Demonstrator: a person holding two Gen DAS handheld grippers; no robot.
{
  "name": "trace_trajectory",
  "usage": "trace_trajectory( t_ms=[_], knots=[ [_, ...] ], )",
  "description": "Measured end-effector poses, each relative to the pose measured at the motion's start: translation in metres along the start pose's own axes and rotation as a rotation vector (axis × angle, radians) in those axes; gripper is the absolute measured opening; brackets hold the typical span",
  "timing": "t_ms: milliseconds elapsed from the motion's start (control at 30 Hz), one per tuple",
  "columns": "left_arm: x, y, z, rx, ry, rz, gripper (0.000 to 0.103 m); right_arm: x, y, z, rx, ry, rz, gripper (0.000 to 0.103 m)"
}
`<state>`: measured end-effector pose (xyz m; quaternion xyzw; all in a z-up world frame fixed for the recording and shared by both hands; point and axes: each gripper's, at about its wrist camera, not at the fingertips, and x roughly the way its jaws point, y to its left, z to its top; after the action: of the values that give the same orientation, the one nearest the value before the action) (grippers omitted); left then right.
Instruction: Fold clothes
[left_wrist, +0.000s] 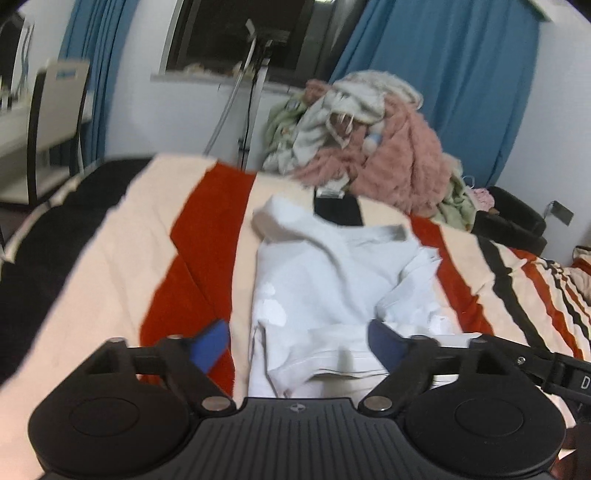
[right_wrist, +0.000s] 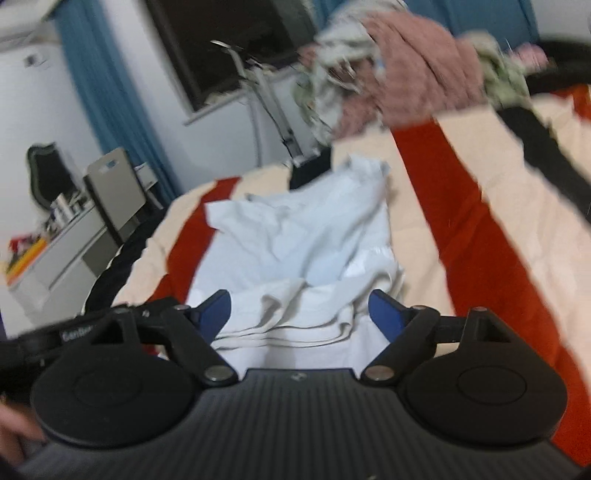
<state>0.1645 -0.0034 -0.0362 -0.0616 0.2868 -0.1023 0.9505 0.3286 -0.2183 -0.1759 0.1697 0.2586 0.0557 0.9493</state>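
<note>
A white shirt (left_wrist: 325, 280) lies partly folded and rumpled on the striped bedspread (left_wrist: 122, 243). My left gripper (left_wrist: 299, 343) is open just above the shirt's near hem, with blue pads on either side of it. In the right wrist view the same shirt (right_wrist: 303, 240) lies ahead, and my right gripper (right_wrist: 299, 314) is open over its near folded edge. Neither gripper holds cloth.
A heap of unfolded clothes (left_wrist: 376, 136), pink, green and cream, sits at the far end of the bed, also in the right wrist view (right_wrist: 406, 62). A black item (left_wrist: 338, 208) lies just beyond the shirt. A chair (left_wrist: 55, 122) and desk stand left.
</note>
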Motion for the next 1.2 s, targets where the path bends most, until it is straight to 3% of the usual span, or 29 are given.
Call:
trace_trajectory(
  t_ms=[33, 200, 400, 733, 767, 800, 867, 967, 1067, 1200],
  knots=[
    [-0.009, -0.003, 0.0, 0.018, -0.015, 0.006, 0.097, -0.011, 0.006, 0.0, -0.036, -0.021, -0.014, 0.083],
    [-0.054, -0.01, -0.009, 0.084, -0.062, 0.008, 0.099, -0.06, 0.023, -0.004, -0.145, -0.136, -0.063, 0.083],
    [-0.098, -0.014, -0.023, 0.127, -0.105, -0.008, 0.101, -0.091, 0.033, -0.009, -0.156, -0.198, -0.08, 0.083],
    [-0.122, 0.0, -0.033, 0.098, -0.119, 0.014, 0.101, -0.114, 0.032, -0.022, -0.137, -0.236, -0.112, 0.082],
    [-0.123, 0.0, -0.034, 0.099, -0.113, 0.013, 0.101, -0.115, 0.033, -0.022, -0.139, -0.239, -0.114, 0.074],
    [-0.123, 0.0, -0.037, 0.101, -0.107, 0.011, 0.101, -0.115, 0.034, -0.022, -0.145, -0.246, -0.124, 0.057],
    [-0.123, -0.001, -0.04, 0.091, -0.088, 0.002, 0.101, -0.113, 0.035, -0.021, -0.157, -0.247, -0.137, 0.048],
    [-0.12, 0.002, -0.045, 0.032, -0.035, -0.029, 0.101, -0.113, 0.032, -0.02, -0.12, -0.241, -0.113, 0.053],
    [-0.112, 0.022, -0.046, -0.128, 0.053, -0.094, 0.101, -0.112, 0.026, -0.019, -0.048, -0.246, -0.117, 0.093],
    [-0.098, 0.056, -0.056, -0.391, 0.166, -0.2, 0.101, -0.11, 0.01, -0.017, 0.125, -0.197, -0.064, 0.094]
  ],
)
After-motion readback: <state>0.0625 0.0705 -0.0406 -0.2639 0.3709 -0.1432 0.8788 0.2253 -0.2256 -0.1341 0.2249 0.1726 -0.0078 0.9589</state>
